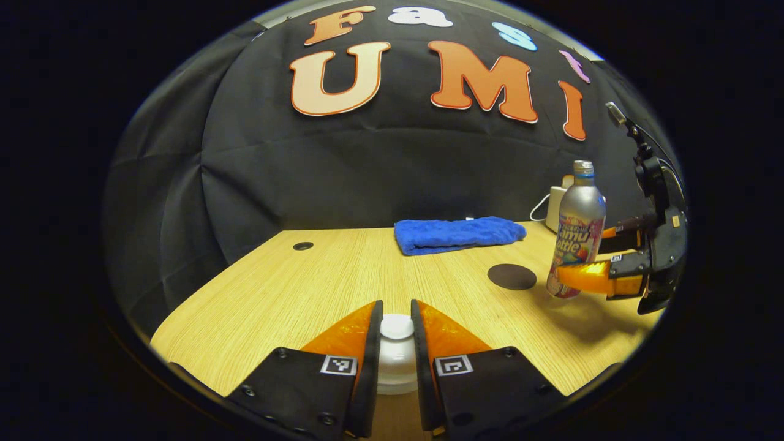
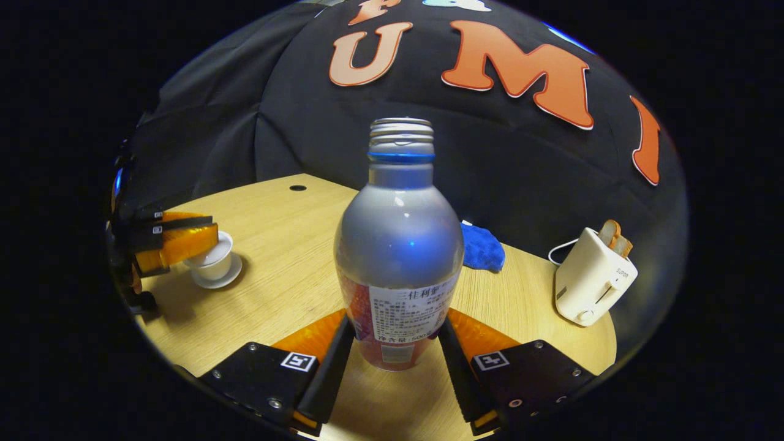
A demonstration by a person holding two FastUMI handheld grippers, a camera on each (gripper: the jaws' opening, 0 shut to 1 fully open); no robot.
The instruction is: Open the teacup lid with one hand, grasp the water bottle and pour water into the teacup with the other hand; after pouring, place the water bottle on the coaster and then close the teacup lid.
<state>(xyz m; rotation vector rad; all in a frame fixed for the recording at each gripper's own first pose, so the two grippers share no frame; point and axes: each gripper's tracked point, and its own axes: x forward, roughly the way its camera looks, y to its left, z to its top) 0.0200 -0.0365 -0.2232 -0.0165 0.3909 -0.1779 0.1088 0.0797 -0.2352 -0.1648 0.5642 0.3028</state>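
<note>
Between the fingers of my left gripper (image 1: 397, 306) sits the round knob of the white teacup lid (image 1: 397, 326), gripped on both sides, with the teacup (image 1: 397, 373) below. From the right gripper view, the left gripper (image 2: 184, 240) hangs over the teacup (image 2: 215, 262) on its saucer (image 2: 228, 280). My right gripper (image 2: 397, 321) is shut on the lower body of the silver water bottle (image 2: 398, 239), upright with a bare threaded neck. Across the table, the bottle (image 1: 579, 226) stands in the right gripper (image 1: 591, 260), just right of the dark round coaster (image 1: 512, 277).
A folded blue towel (image 1: 459, 234) lies at the back of the wooden table (image 1: 294, 294). A white toaster (image 2: 591, 285) holding toast stands at the back right, with its cord behind it. The black cloth wall rises behind the table.
</note>
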